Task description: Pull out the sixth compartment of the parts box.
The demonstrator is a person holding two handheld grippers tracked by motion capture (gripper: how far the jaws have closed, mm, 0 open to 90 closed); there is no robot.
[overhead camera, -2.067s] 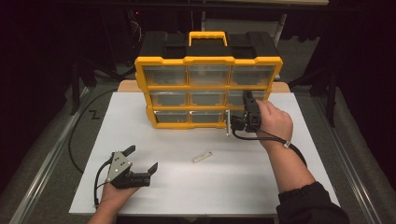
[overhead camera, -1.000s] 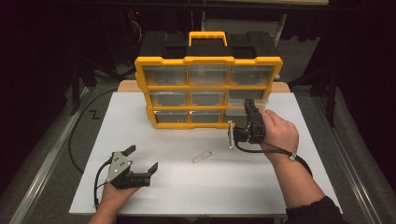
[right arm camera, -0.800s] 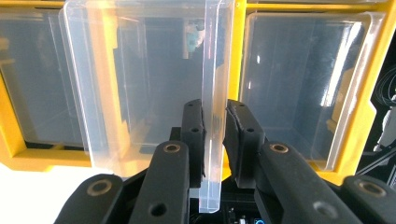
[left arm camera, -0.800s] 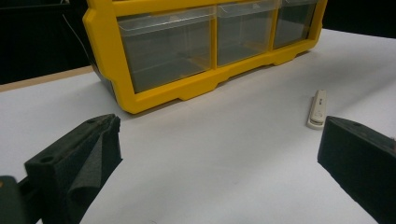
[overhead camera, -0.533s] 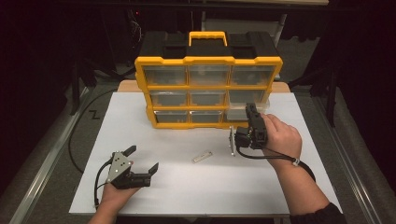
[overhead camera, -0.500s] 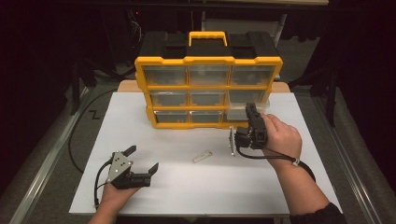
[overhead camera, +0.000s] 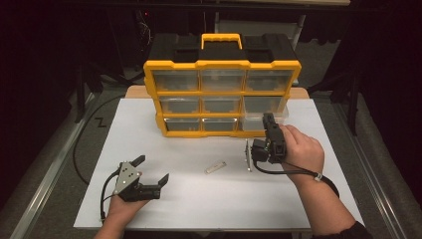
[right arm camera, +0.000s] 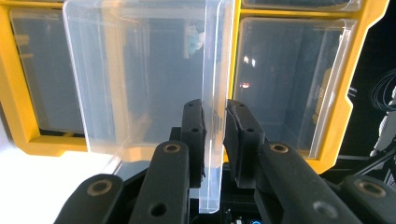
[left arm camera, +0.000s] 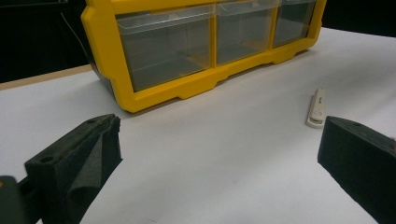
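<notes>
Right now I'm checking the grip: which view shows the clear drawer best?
The right gripper view: the drawer stands close, its handle between the jaws. In the high view it is small, partly behind the right gripper.

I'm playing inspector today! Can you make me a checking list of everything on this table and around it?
Surface: white table top, mostly bare.
Job's things: yellow drawer box standing at the back; clear drawer pulled out at its bottom right.
Clutter: small white stick lying mid-table.
Grippers: left gripper open, resting on the table; right gripper shut on the drawer's front lip.
Cables: black cable trailing off the left edge.
Surroundings: dark; grey floor.
</notes>
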